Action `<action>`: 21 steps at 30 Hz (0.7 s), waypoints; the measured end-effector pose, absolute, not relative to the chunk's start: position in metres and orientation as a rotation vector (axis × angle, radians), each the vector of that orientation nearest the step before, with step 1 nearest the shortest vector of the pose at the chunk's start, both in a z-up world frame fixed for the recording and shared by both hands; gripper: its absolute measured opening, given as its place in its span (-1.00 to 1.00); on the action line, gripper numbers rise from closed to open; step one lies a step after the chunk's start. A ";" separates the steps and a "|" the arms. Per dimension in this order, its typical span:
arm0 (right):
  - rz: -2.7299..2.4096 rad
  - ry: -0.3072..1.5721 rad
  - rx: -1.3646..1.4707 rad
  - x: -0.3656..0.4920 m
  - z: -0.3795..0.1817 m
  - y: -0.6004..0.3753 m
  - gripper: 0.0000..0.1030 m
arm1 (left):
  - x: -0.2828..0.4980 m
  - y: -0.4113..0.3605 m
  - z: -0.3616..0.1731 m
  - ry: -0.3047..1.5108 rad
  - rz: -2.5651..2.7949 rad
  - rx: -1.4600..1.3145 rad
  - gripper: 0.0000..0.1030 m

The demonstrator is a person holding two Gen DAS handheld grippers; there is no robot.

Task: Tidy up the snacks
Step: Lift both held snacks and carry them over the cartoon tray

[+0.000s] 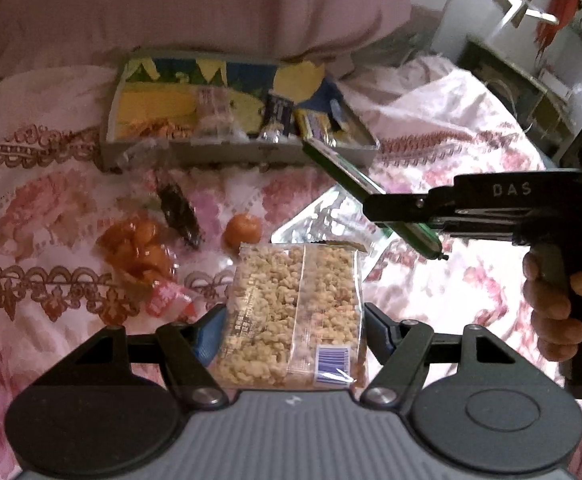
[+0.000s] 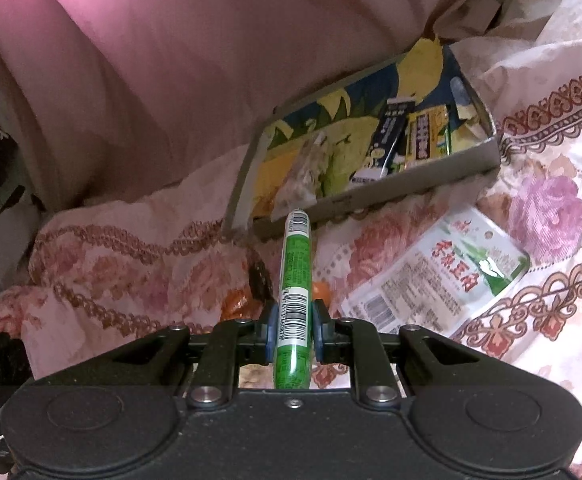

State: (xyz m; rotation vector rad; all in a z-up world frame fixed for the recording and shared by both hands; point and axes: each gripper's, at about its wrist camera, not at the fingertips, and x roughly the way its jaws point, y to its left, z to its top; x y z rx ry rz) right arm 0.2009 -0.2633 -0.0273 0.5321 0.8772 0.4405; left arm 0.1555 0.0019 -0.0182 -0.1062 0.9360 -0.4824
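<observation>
The left gripper (image 1: 293,328) pinches a clear packet of puffed-grain bars (image 1: 291,316) between its blue pads, the packet reaching forward past the fingertips. The right gripper (image 2: 294,330) clamps a green stick snack (image 2: 295,280) near its rear end; the stick points ahead toward the shallow cardboard box (image 2: 375,196). Beyond the left fingertips lie an orange candy bag (image 1: 137,250), a dark wrapper (image 1: 179,214) and a small orange fruit (image 1: 243,231) on the floral bedspread (image 1: 31,200). Right of the right fingers lies a white-green pouch (image 2: 443,272). The box holds several packets.
</observation>
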 end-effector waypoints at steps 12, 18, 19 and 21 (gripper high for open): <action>0.427 0.880 0.554 0.243 -0.022 -0.270 -0.63 | 0.196 0.015 0.014 0.801 -0.402 -0.195 0.45; 0.427 0.862 0.525 0.287 -0.013 -0.267 -0.63 | 0.248 0.028 0.023 0.733 -0.243 -0.227 0.45; 0.423 0.861 0.522 0.295 -0.013 -0.265 -0.63 | 0.257 0.030 0.024 0.719 -0.219 -0.242 0.45; 0.413 0.864 0.532 0.311 -0.018 -0.261 -0.63 | 0.276 0.032 0.025 0.699 -0.176 -0.269 0.45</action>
